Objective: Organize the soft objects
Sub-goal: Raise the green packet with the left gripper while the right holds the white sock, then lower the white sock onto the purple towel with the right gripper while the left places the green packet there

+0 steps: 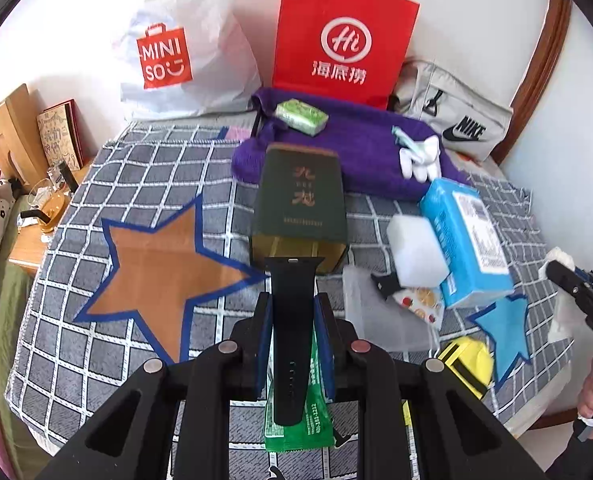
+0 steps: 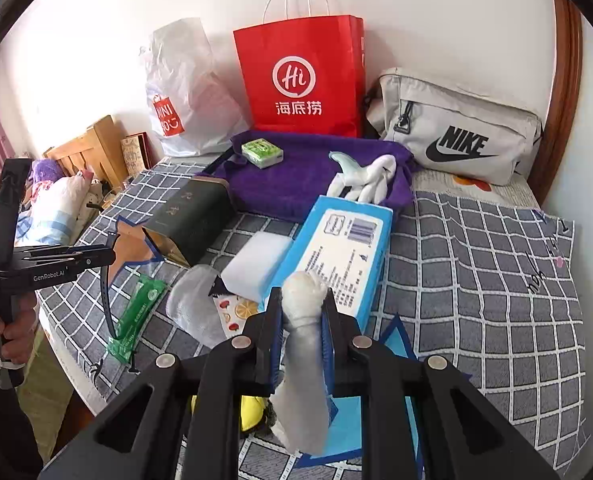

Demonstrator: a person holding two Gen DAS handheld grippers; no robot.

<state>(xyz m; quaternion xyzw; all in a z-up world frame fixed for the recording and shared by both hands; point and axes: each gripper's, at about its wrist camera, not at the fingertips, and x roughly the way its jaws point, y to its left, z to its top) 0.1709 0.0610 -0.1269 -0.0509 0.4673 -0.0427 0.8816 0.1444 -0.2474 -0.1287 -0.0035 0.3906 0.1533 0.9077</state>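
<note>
Left gripper [image 1: 292,304] clamped on black watch strap [image 1: 290,340], lifted above checked blanket [image 1: 96,360], near green box [image 1: 300,204]. Right gripper [image 2: 302,312] clamped on grey-white sock [image 2: 302,344], above blue tissue pack [image 2: 344,256].

blanket [image 1: 96,208]: grey, white grid, brown star edged blue
paper bag [image 1: 342,36]: red, white logo
towel [image 1: 360,148]: purple
strap [image 1: 292,320]: black
sock [image 2: 304,320]: white-grey
tissue pack [image 2: 344,256]: light blue

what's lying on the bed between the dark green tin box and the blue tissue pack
A white foam block lies between the dark green tin box and the blue tissue pack, touching the pack's side. The right wrist view shows it best.
</note>
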